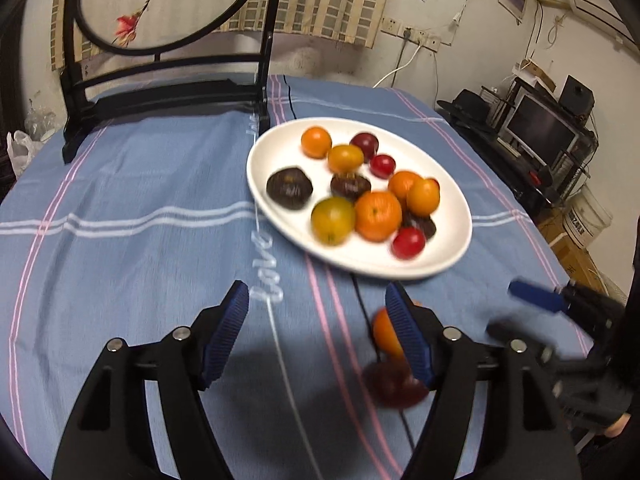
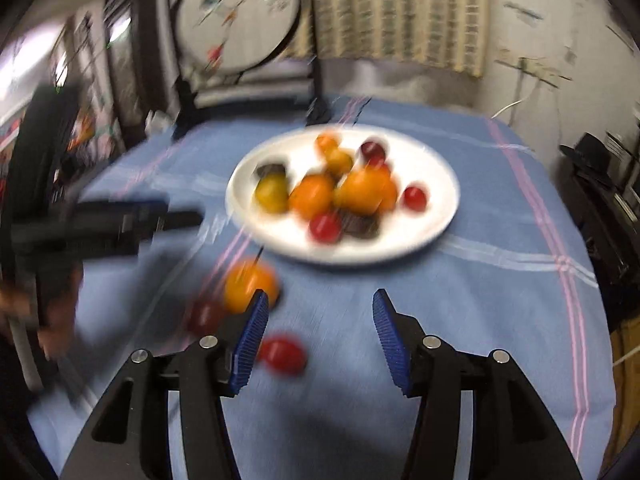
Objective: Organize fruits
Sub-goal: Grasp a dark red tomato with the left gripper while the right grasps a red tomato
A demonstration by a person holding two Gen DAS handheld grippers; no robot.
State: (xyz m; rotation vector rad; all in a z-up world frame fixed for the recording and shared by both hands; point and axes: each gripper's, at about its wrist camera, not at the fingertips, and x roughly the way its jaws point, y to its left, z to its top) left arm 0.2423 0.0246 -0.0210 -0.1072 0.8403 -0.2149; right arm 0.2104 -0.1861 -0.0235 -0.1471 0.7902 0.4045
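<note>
1. Fruit fills the white plate [image 1: 452, 256] on the blue striped tablecloth [image 1: 140, 200]: oranges, yellowish ones, small red ones and dark ones, many touching one another.
2. Three pieces lie loose on the cloth near the plate: an orange [image 2: 248, 286], a dark red fruit [image 2: 204, 314] just beside it, and a small red fruit [image 2: 284, 354] nearer the right camera.
3. The right gripper [image 2: 318, 334] hovers over the cloth with its jaws apart and nothing between them; the small red fruit sits just beside its left pad.
4. The left gripper [image 1: 316, 332] is likewise spread wide and empty.
5. A black wooden stand [image 1: 160, 92] with a round painted panel rises at the far edge.
</note>
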